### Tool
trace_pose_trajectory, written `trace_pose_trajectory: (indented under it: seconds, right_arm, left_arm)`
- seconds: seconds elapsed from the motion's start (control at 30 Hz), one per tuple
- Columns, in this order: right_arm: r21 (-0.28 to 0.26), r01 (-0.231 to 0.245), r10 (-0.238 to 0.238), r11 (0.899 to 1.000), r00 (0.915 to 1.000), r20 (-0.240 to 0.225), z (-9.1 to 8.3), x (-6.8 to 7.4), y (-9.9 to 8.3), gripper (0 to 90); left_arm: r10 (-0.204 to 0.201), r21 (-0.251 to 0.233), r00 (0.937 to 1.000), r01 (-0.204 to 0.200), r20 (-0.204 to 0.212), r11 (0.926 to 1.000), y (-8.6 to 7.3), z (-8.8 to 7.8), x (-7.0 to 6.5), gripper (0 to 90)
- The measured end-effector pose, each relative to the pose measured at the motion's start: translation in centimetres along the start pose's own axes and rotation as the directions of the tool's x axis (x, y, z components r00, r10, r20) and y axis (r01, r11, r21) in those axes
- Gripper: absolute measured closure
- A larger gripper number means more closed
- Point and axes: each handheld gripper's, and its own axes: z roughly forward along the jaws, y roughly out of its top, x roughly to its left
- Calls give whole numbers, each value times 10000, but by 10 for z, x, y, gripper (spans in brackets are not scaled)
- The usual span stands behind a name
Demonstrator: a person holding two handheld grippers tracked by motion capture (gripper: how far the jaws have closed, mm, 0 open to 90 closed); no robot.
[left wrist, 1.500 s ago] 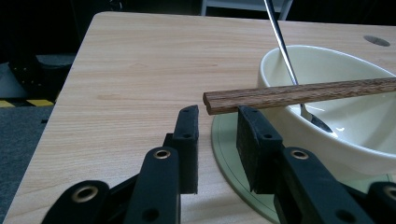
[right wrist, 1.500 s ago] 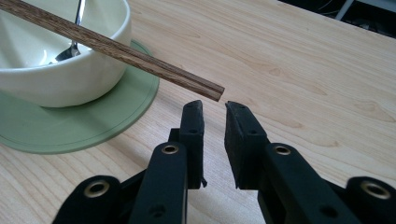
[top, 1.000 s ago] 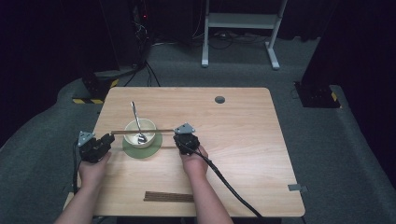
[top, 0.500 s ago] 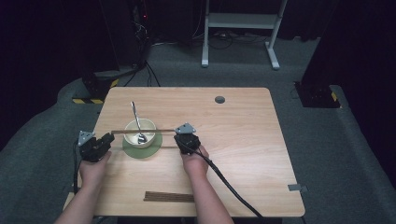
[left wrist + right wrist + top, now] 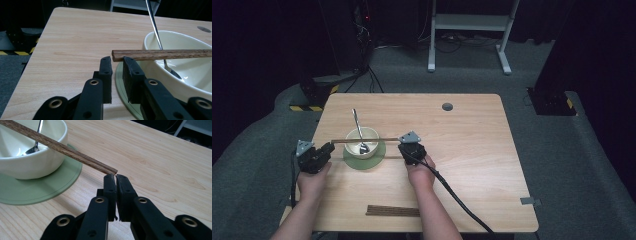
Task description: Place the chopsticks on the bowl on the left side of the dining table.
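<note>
Chopstick [image 5: 364, 140] crosswise over bowl [image 5: 362, 142]

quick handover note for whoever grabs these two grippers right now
Left gripper: jaws a little apart, have just been closing, nothing between them; the chopstick end sits just past their tips.
Right gripper: shut, empty, tips at the chopstick's other end.
Things: chopstick lies across the bowl, spoon inside, bowl on the green plate. Dark strip lies at the near table edge.
Done: chopstick rests on the rim.
Left: probably level it, then back both grippers off.
</note>
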Motion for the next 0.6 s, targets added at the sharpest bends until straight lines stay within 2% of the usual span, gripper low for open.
trace_pose_trajectory:
  seconds: [0.6]
  right_arm:
    - [57,126,-127,9999,9999,39,0,0,-2,831]
  left_arm:
    - [1,54,10000,-1,40,10000,-1,4,-3,777]
